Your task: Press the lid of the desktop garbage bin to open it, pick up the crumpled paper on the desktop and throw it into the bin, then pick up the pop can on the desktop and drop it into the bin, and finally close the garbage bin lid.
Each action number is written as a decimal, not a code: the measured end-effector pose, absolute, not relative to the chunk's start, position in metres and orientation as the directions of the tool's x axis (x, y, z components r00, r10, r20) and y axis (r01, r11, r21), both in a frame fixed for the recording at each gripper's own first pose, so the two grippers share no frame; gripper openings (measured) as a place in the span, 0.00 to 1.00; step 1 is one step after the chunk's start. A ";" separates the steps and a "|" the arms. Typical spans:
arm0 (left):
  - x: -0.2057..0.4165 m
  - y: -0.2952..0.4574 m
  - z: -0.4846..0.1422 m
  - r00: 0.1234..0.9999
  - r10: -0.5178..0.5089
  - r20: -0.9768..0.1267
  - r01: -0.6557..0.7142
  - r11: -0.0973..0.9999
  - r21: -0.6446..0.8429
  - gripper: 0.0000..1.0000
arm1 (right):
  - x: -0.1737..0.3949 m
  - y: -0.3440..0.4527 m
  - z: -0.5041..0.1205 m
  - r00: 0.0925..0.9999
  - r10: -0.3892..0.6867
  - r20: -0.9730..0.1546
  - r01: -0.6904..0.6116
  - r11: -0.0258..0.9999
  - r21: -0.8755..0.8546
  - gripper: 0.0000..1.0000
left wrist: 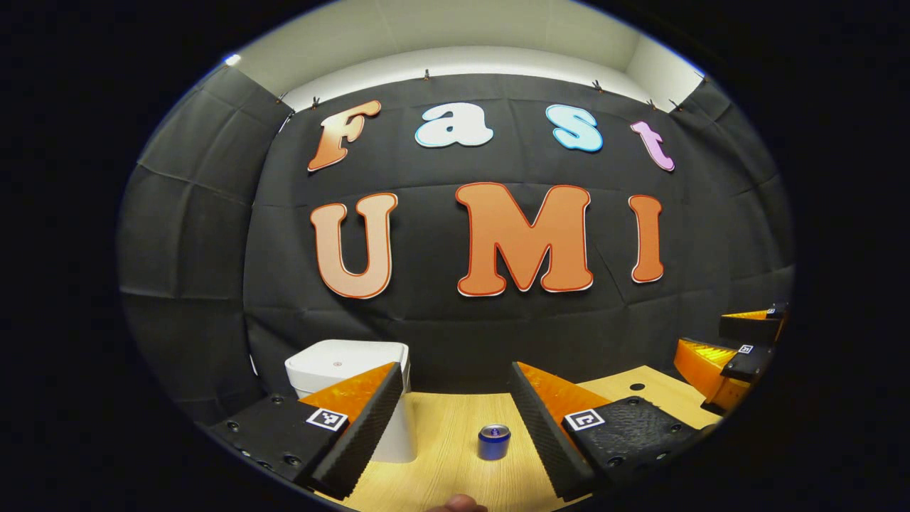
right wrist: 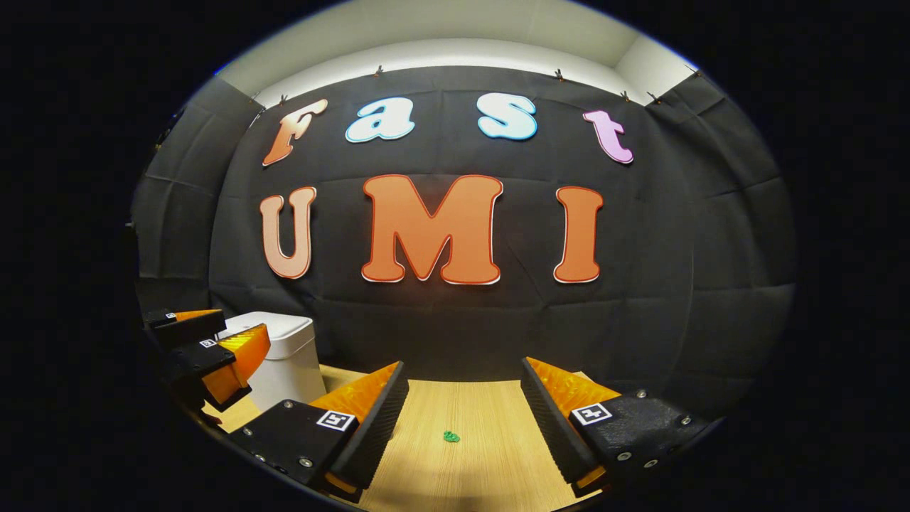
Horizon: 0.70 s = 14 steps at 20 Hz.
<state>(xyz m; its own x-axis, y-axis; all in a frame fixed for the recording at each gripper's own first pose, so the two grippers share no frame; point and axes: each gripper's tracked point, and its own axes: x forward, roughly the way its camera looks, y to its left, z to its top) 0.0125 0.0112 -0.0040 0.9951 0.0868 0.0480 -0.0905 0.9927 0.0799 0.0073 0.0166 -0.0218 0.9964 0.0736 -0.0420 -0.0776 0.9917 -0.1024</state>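
Both grippers, left gripper (left wrist: 455, 409) and right gripper (right wrist: 462, 409), gape wide, apparently touching nothing.

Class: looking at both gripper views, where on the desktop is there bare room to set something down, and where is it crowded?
Bare wood lies between the pop can and the garbage bin, and all around the small green crumpled paper. It is crowded at the bin, where the left gripper hovers close.

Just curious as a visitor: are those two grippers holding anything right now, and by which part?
Nothing is held. The left gripper and right gripper are both open, with the pop can and crumpled paper lying on the table.
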 end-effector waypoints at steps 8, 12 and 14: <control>0.009 0.018 -0.002 0.994 0.101 0.049 -0.105 0.990 0.096 0.94 | 0.008 0.021 -0.029 0.994 0.084 -0.063 -0.090 0.991 -0.097 0.94; 0.015 0.035 -0.008 0.990 0.141 0.020 -0.143 0.984 0.104 0.88 | 0.012 0.023 -0.032 0.994 0.086 -0.074 -0.093 0.992 -0.090 0.94; 0.020 0.035 -0.027 0.990 0.132 -0.051 -0.127 0.987 0.094 0.68 | 0.015 0.024 -0.033 0.993 0.087 -0.077 -0.094 0.992 -0.086 0.94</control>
